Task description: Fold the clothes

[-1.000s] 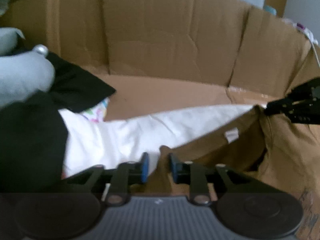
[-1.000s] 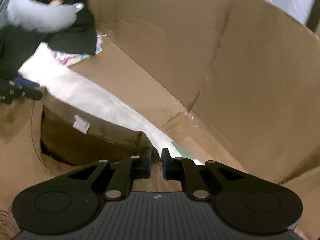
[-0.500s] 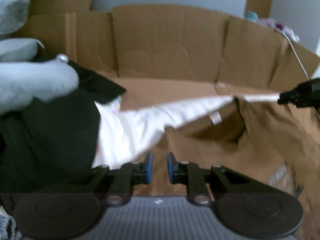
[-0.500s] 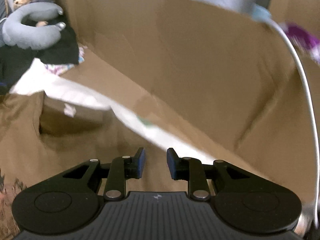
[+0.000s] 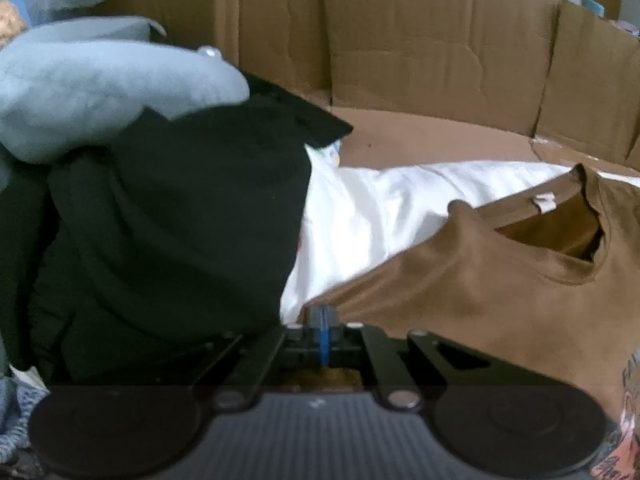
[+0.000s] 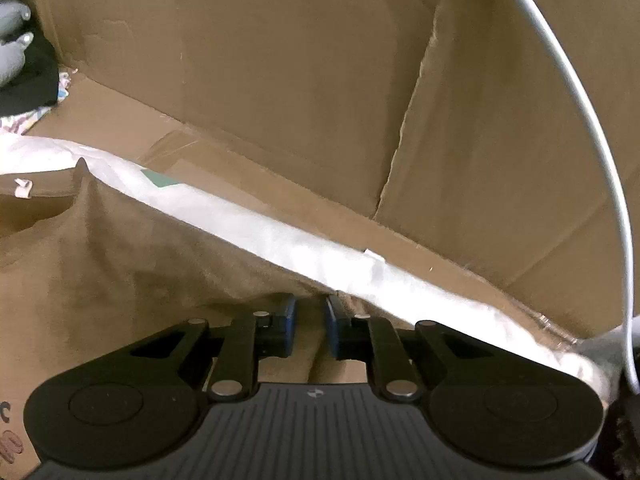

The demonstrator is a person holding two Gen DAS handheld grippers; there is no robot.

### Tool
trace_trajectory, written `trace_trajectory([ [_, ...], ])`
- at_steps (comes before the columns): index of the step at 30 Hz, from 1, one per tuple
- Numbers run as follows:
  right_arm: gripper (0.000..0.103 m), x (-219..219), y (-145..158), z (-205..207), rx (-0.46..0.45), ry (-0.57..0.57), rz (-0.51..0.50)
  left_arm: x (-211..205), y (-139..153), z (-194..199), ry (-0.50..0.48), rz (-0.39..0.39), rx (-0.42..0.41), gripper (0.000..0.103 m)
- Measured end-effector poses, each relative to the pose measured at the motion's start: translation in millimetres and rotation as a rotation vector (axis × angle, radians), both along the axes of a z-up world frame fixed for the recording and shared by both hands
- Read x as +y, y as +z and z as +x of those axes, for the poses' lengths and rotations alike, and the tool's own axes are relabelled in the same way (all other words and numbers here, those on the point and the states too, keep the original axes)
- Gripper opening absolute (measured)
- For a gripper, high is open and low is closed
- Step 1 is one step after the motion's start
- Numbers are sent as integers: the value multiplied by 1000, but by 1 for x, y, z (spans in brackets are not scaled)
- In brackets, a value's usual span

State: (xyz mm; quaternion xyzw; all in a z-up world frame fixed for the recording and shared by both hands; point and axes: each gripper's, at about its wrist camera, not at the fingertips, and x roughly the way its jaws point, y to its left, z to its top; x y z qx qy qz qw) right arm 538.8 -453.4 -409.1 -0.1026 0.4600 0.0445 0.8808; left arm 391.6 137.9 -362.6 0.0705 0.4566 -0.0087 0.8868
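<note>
On my left, the left gripper (image 5: 323,322) has its jaws pressed together, pinching the near edge of the brown T-shirt (image 5: 472,280). The shirt lies spread over a white cloth (image 5: 372,216) inside the cardboard box (image 5: 400,48), neck label (image 5: 545,201) unreadable. My right gripper (image 6: 310,314) has just narrowed, pads slightly apart over brown fabric.

We saw a brown shirt (image 5: 460,280) with a white neck tag (image 5: 545,202) lying beside a white cloth (image 5: 380,208), a black garment (image 5: 180,220) beyond that cloth, and a grey plush pillow (image 5: 100,92) atop the black.
</note>
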Motion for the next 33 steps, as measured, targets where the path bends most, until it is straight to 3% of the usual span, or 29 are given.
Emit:
trace_trajectory([
  [4, 20, 12, 8, -4, -29, 27, 6, -9, 12, -4, -53, -72, -38, 9],
  [9, 21, 18, 6, -1, -31, 31, -14, -29, 6, 7, -117, -89, -24, 9],
  [14, 20, 9, -8, 7, 2, -22, 10, -40, -7, 26, -126, -138, -14, 9],
  [18, 20, 10, -9, 8, -2, -5, -3, -31, -17, 38, -95, -244, 0, 9],
  [21, 20, 12, -11, 6, -4, 14, -14, -38, -25, 38, -130, -167, 8, 8],
  [23, 20, 13, -11, 4, -8, 20, -24, -38, -30, 39, -101, -113, -2, 3],
  [26, 20, 16, -12, 14, -17, 17, -45, -38, -29, 40, -27, 43, -59, 3],
  [33, 21, 20, 4, 12, -56, 16, -64, -16, 20, 11, -68, 19, -130, 5],
])
